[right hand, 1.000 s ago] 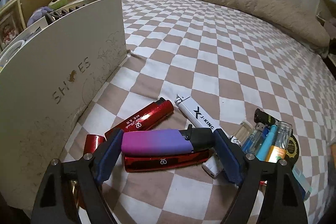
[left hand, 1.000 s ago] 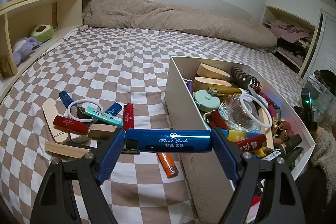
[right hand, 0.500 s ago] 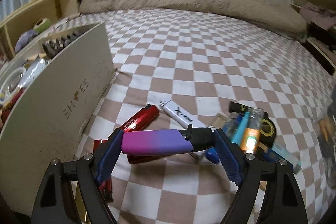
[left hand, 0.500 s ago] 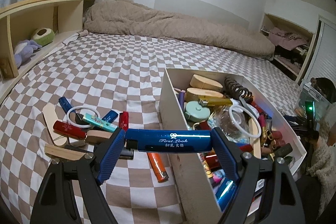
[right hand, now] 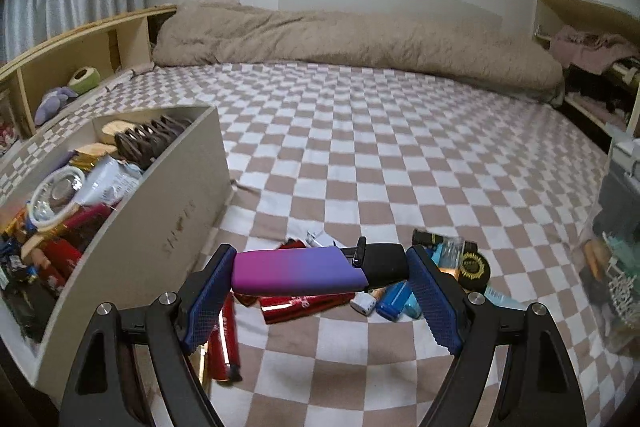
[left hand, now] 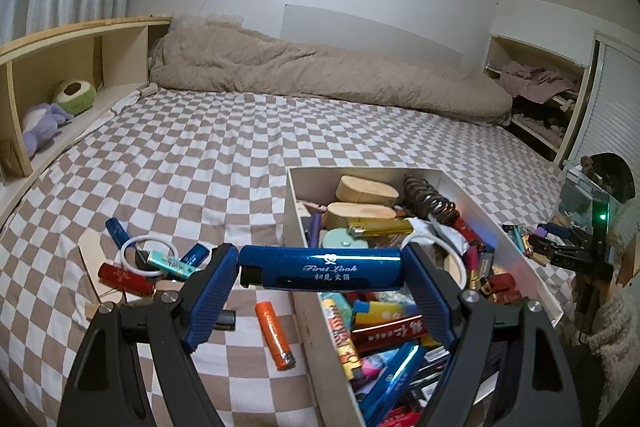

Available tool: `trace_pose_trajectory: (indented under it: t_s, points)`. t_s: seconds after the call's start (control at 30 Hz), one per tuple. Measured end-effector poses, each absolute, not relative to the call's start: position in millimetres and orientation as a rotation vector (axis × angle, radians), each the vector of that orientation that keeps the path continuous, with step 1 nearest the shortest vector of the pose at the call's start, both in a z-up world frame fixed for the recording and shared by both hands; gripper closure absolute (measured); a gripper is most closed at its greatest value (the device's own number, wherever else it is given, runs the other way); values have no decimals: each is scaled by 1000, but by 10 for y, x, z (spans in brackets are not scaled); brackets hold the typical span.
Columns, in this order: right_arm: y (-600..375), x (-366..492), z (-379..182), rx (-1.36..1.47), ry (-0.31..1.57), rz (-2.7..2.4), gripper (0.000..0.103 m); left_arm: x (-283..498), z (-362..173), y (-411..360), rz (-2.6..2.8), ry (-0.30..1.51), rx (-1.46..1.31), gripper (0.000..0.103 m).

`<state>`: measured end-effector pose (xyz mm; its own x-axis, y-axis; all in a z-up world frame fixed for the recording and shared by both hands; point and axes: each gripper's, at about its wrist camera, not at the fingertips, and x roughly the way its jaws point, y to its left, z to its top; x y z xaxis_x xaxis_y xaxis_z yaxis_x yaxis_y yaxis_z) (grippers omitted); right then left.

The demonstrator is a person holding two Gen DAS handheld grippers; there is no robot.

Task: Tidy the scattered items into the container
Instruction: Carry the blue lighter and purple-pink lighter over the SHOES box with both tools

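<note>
Left gripper (left hand: 322, 269): clamps blue lighter (left hand: 320, 267) endwise, beside shoebox (left hand: 298, 227), ready for dropping.
Right gripper (right hand: 320, 269): clamps purple lighter (right hand: 300, 271) likewise.

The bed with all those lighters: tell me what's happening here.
A person is clearing lighters off the checked bed into a shoe box. The left gripper clamps a blue lighter endwise at the box's near edge; the right gripper holds a purple-and-black lighter above a pile beside the box. More lie scattered on both sides.

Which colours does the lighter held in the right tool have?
The lighter fades from magenta to purple, with a black cap; the right wrist view shows it best.
</note>
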<state>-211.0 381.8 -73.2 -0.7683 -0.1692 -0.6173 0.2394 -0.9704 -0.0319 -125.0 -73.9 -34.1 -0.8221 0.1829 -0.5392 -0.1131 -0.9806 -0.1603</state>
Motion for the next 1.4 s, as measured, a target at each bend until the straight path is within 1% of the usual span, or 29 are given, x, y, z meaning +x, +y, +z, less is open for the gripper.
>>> trace_pose_trajectory:
  t_s: [0.4, 0.57, 0.73, 0.9, 1.13, 1.4]
  points:
    - [3680, -1842, -165, 745, 34, -2775, 18, -1280, -107, -625, 2852, -198, -804, 20]
    - [3532, -1786, 43, 683, 44, -2748, 18, -1339, -41, -550, 2838, -212, -793, 20]
    - [3345, -1732, 175, 654, 62, -2714, 18, -1450, -10, -427, 2810, -176, -801, 20]
    - [3132, -1674, 222, 636, 95, -2661, 18, -1667, 4, -297, 2762, -140, -850, 20]
    - [2820, -1594, 155, 642, 137, -2576, 18, -2040, -67, -112, 2685, -174, -990, 20]
    - [2600, -1534, -53, 668, 142, -2505, 18, -2482, -245, 69, 2585, -285, -1182, 20]
